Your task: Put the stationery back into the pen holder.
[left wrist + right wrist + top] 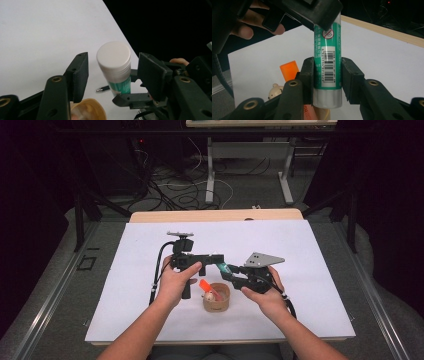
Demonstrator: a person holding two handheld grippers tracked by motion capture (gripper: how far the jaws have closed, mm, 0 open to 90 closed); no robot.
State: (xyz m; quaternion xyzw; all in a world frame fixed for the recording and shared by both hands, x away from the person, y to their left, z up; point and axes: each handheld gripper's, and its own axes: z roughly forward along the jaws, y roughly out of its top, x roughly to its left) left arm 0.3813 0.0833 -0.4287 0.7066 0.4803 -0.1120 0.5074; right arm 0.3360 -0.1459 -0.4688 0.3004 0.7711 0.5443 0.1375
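Note:
A green glue stick (223,267) with a white cap (114,56) is held above the white sheet. My right gripper (327,75) is shut on its lower body, pads pressing the barcoded label (328,67). My left gripper (112,72) comes in from the left with the cap between its jaws. A gap shows on each side of the cap, so the pads are not pressing it. In the high view the left gripper (219,262) and right gripper (231,274) meet above a tan cup (216,301).
The cup holds an orange marker (204,285) and a small bear figure (274,91). The white sheet (300,250) covers the wooden table (215,215). Beyond the far edge are cables and a metal stand (211,180) on the floor.

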